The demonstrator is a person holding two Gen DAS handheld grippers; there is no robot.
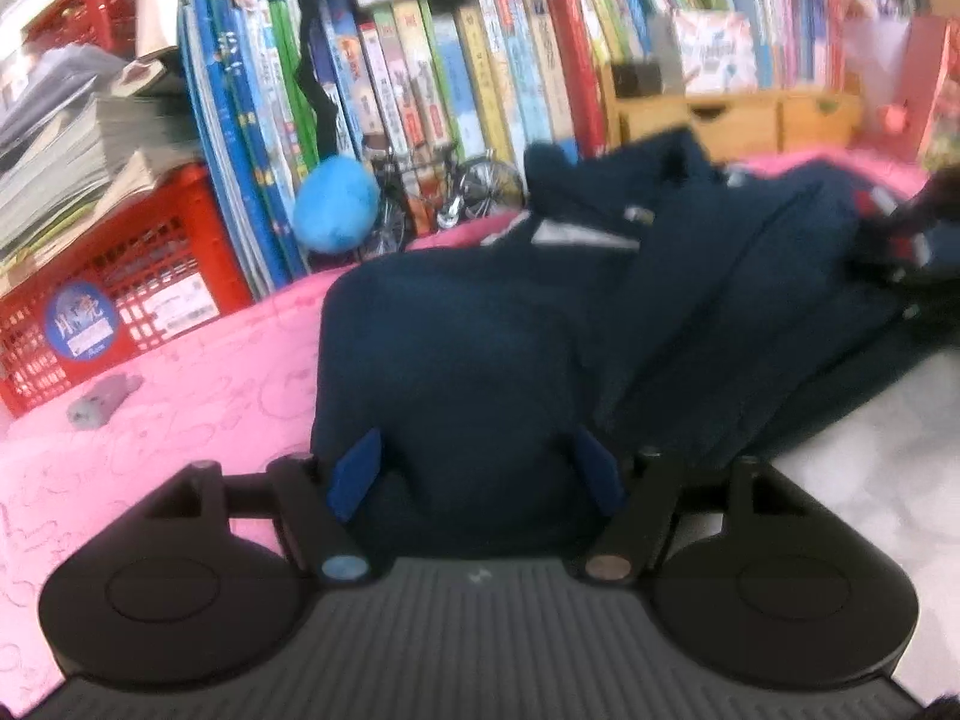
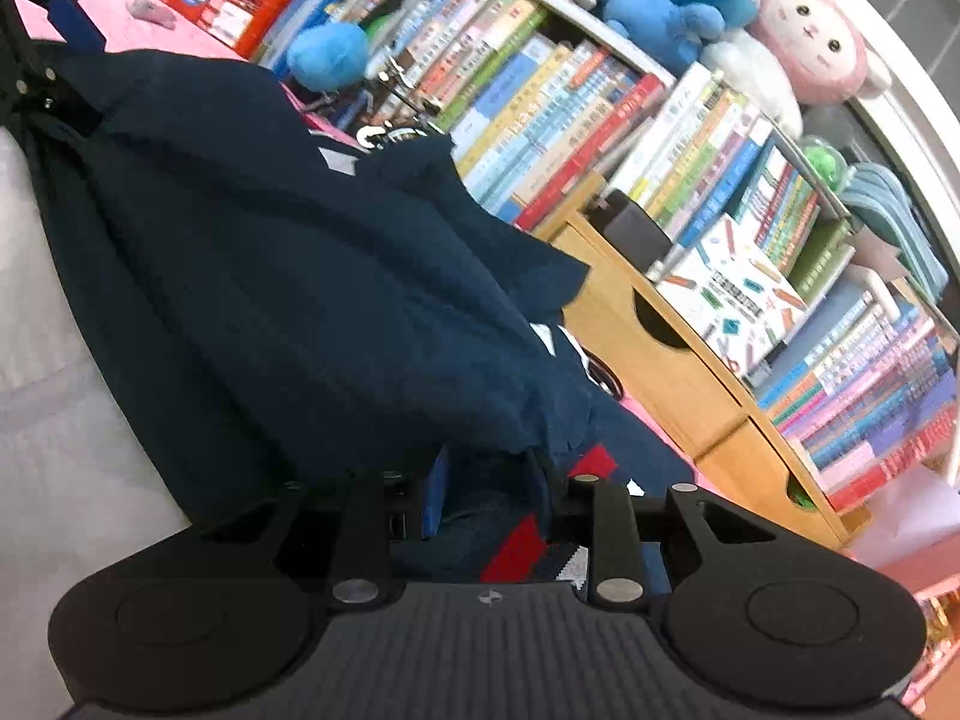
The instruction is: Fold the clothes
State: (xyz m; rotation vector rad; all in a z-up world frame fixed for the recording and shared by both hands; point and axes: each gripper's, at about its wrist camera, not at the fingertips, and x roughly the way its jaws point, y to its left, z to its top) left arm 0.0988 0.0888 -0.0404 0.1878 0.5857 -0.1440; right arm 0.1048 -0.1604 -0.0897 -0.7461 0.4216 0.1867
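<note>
A dark navy garment (image 1: 480, 348) with white and red trim is stretched between my two grippers above a pink patterned cloth (image 1: 180, 372). My left gripper (image 1: 474, 474) has its blue pads (image 1: 357, 474) on either side of a bunched corner of the garment and grips it. In the right wrist view the same garment (image 2: 270, 276) hangs toward my right gripper (image 2: 489, 510), which is shut on its red-trimmed edge (image 2: 591, 462). The left gripper also shows in the right wrist view (image 2: 42, 54) at the top left, holding the far corner.
A wall of upright books (image 1: 450, 72) and a red crate (image 1: 120, 300) stand behind the pink cloth. A blue plush (image 1: 336, 204), a small bicycle model (image 1: 420, 198), wooden drawers (image 2: 672, 372) and a small grey object (image 1: 102, 399) lie nearby. A white surface (image 2: 54, 372) is at the near side.
</note>
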